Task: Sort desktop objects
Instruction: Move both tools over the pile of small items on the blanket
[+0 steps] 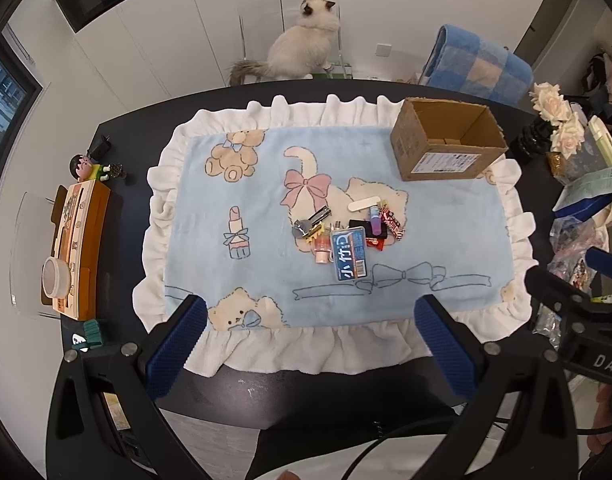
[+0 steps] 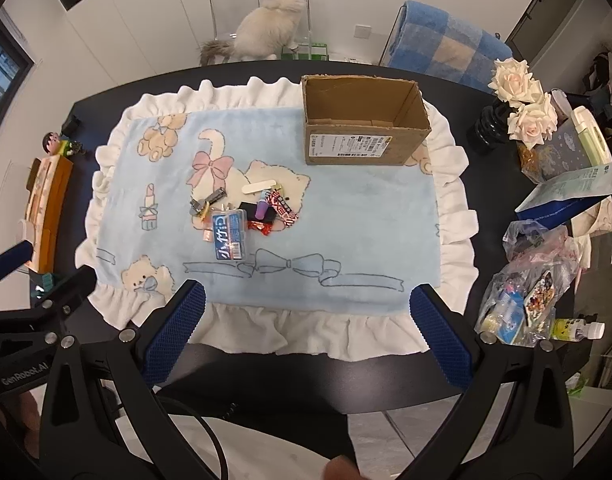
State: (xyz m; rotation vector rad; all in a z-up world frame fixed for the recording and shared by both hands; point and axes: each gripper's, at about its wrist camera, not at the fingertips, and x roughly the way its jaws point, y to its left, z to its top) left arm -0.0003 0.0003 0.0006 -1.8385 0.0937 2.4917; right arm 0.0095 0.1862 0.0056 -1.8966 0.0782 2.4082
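Observation:
A heap of small objects lies mid-mat: a blue plastic case (image 1: 350,254) (image 2: 229,237), nail clippers (image 1: 318,215) (image 2: 215,196), a nail file (image 1: 365,204) (image 2: 259,187), a red-patterned sweet wrapper (image 1: 393,222) (image 2: 281,207), a purple tube (image 2: 262,209) and a small pink bottle (image 1: 321,247). An open cardboard box (image 1: 446,145) (image 2: 362,120) stands at the mat's far right and looks empty. My left gripper (image 1: 310,340) and right gripper (image 2: 306,332) both hover open over the mat's near frilled edge, holding nothing. The heap lies well ahead of both.
The blue cartoon mat (image 1: 265,240) (image 2: 366,232) covers a dark table (image 1: 326,392). An orange box with a white jar (image 1: 71,256) lies left. Roses in a black vase (image 2: 514,100), packets and plastic bags (image 2: 530,280) crowd the right. A cat (image 1: 301,46) sits on a clear chair behind.

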